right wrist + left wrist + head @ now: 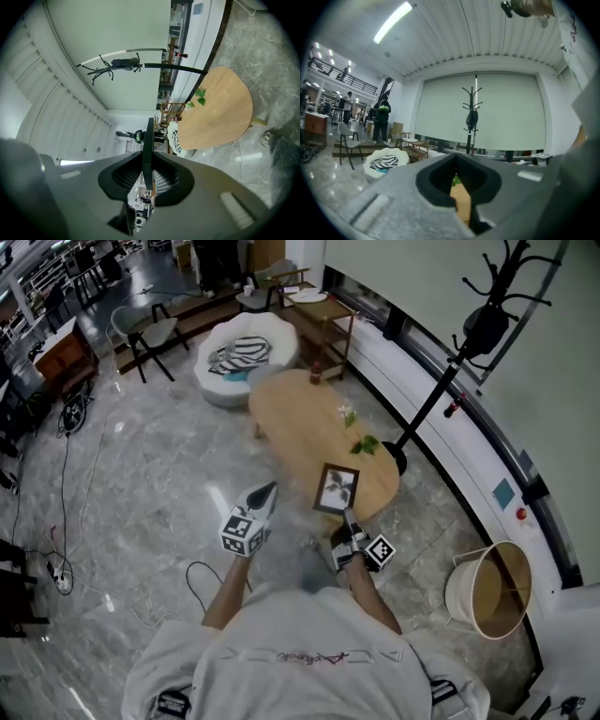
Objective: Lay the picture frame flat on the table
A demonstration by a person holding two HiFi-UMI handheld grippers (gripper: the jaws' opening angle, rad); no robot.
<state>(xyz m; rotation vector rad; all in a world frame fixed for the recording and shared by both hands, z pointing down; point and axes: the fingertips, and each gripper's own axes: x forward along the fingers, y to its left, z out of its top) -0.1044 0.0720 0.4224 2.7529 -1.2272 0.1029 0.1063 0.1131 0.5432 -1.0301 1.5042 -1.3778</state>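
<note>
My right gripper (348, 516) is shut on the bottom edge of a dark-framed picture frame (336, 488). The frame stands upright, tilted slightly, over the near end of the oval wooden table (300, 418). In the right gripper view the frame (148, 136) shows edge-on as a thin dark strip pinched between the pads of that gripper (147, 176), with the table (220, 108) beyond. My left gripper (268, 489) hangs left of the frame, apart from it, over the floor. Its jaws meet with nothing between them (464, 197).
Green leaves (366, 444) and a small flower (347, 413) lie on the table, with a bottle (316, 374) at its far end. A black coat rack (450, 381) stands right of the table. A white bin (487, 589) sits at the right, a white round chair (246, 357) beyond.
</note>
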